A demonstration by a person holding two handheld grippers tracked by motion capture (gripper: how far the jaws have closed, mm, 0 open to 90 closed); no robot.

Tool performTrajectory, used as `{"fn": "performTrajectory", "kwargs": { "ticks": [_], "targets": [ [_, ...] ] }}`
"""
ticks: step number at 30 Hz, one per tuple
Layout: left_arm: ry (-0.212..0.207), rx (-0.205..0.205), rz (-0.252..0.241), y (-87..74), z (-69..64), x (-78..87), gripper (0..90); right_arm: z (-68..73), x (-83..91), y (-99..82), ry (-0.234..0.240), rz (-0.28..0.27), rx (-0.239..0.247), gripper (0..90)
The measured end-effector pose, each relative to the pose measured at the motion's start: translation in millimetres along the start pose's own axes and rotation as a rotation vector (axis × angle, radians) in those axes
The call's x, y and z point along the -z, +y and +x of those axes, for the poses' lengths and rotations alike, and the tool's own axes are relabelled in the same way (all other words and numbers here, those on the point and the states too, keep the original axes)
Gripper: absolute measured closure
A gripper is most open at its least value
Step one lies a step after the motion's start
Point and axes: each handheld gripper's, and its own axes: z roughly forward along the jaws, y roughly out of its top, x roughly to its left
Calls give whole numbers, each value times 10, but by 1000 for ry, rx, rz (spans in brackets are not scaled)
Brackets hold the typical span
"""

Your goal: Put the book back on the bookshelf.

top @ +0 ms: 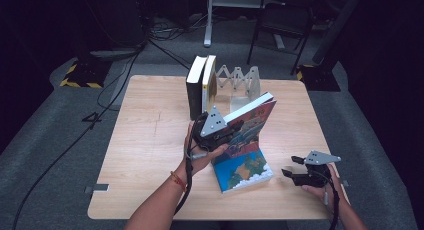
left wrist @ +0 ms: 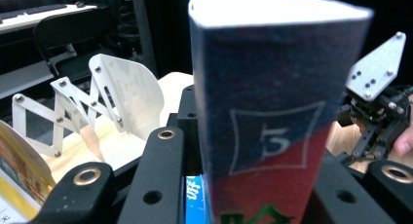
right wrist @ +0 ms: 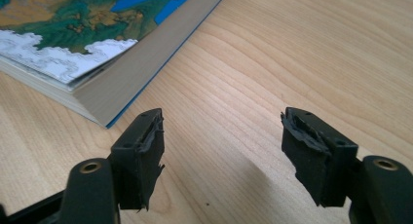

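A person at a light wooden table (top: 150,140) clamps the left gripper (top: 220,129) on a thick paperback (top: 252,117), its jaws pressed against the covers with the spine marked "5" (left wrist: 272,141) rising straight up between them in the left gripper view. The held book stands tilted, its lower edge resting on a second book (top: 243,171) that lies flat with a map-like cover of green land, blue water and white cloud, just below and beside the gripper. Beyond the left gripper, toward the far edge of the table, two more books (top: 201,87) stand upright side by side, a dark one and a cream one, against a white accordion-style book rack (top: 240,80) whose curved end plate (left wrist: 129,90) and scissor links show up-left of the jaws in the left gripper view. The stretch of rack between the standing pair and the end plate is open. To the right of the flat book and apart from it, the right gripper (top: 296,167) sits low over the table, its jaws spread wide with bare wood between them; in the right gripper view the page edges and corner of the flat book (right wrist: 97,87) lie just ahead and to the left of its worn black pads (right wrist: 146,136), not touching them.
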Motion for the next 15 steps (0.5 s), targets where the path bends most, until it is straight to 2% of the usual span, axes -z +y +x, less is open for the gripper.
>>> {"fn": "performTrajectory", "kwargs": {
  "ticks": [3, 4, 6, 11, 15],
  "targets": [
    [10, 11, -3, 3, 31, -15, 733, -12, -29, -30, -8, 26, 8, 294],
    [10, 14, -4, 6, 43, -23, 733, -37, -50, -54, 8, 37, -4, 290],
    [15, 27, -5, 22, 80, -45, 733, -52, -75, -79, 8, 46, -10, 285],
    [22, 48, -10, 67, 133, -107, 733, -99, -92, -106, 22, 37, -39, 272],
    [17, 46, -10, 146, 159, -174, 732, -85, -108, -108, 25, 41, -26, 223]
  ]
}}
